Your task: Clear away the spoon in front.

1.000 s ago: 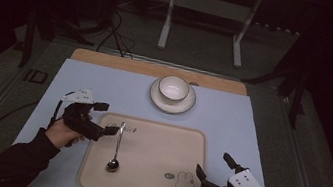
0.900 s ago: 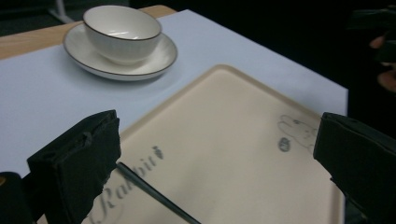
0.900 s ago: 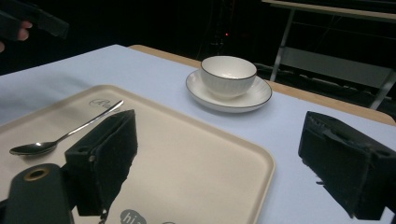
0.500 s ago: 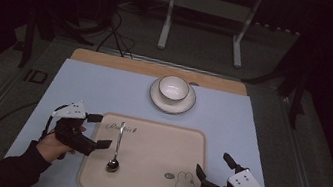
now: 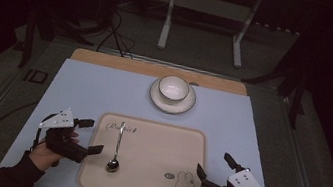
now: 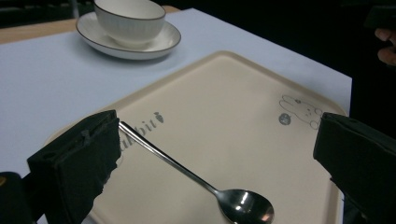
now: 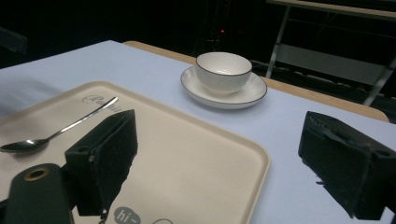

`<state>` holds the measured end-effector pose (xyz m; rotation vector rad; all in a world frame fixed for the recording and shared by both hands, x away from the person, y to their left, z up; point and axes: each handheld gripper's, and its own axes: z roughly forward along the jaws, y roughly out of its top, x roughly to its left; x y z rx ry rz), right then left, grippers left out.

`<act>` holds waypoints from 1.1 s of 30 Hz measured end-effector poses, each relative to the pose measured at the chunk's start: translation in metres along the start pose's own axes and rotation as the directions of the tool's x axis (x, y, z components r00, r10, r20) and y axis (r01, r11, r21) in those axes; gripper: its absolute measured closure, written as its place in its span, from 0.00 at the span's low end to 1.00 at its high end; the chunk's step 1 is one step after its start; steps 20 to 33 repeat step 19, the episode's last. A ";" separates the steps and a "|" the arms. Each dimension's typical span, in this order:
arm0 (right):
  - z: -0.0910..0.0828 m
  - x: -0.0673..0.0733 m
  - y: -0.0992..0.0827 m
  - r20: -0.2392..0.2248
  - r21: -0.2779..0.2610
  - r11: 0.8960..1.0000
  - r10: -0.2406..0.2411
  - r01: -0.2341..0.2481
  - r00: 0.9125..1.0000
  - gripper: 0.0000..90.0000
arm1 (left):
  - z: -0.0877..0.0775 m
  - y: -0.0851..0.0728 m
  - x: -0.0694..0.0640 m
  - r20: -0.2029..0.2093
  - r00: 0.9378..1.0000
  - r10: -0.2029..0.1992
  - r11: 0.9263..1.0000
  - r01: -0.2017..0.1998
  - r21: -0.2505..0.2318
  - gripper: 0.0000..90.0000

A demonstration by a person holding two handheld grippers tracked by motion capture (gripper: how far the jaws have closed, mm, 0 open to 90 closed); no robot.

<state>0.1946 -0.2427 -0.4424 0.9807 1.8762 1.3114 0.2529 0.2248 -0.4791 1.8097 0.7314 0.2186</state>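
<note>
A beige tray (image 5: 150,182) with a rabbit print lies at the near middle of the blue mat. On its left part rests a metal spoon (image 5: 116,149), bowl toward me and handle pointing away. My left gripper (image 5: 91,135) hovers at the tray's left edge, open, with its jaws wide and nothing between them. In the left gripper view the spoon (image 6: 187,172) lies just beyond the left gripper (image 6: 219,158). My right gripper (image 5: 213,166) is open at the tray's near right corner and holds nothing. The right gripper view shows the spoon (image 7: 56,133) far to the left.
A white cup (image 5: 174,88) stands on a saucer (image 5: 171,102) at the far middle of the mat, behind the tray. A wooden table edge (image 5: 109,60) runs along the back. A metal stand (image 5: 208,9) rises on the dark floor beyond.
My left gripper has drawn back from the spoon's handle toward me and to the left. The spoon stays flat on the tray. The right gripper has not moved.
</note>
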 end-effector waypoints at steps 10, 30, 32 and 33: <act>0.004 -0.003 -0.004 0.020 0.030 1.000 0.007 -0.008 1.000 0.13 | 0.013 -0.009 0.001 -0.014 1.000 0.008 1.000 -0.008 0.011 0.01; 0.008 -0.005 -0.006 0.015 0.051 0.998 0.027 -0.028 1.000 0.13 | 0.012 -0.012 0.004 -0.034 0.999 0.004 1.000 -0.005 -0.007 0.01; 0.008 -0.005 -0.006 0.015 0.051 0.998 0.027 -0.028 1.000 0.13 | 0.012 -0.012 0.004 -0.034 0.999 0.004 1.000 -0.005 -0.007 0.01; 0.008 -0.005 -0.006 0.015 0.051 0.998 0.027 -0.028 1.000 0.13 | 0.012 -0.012 0.004 -0.034 0.999 0.004 1.000 -0.005 -0.007 0.01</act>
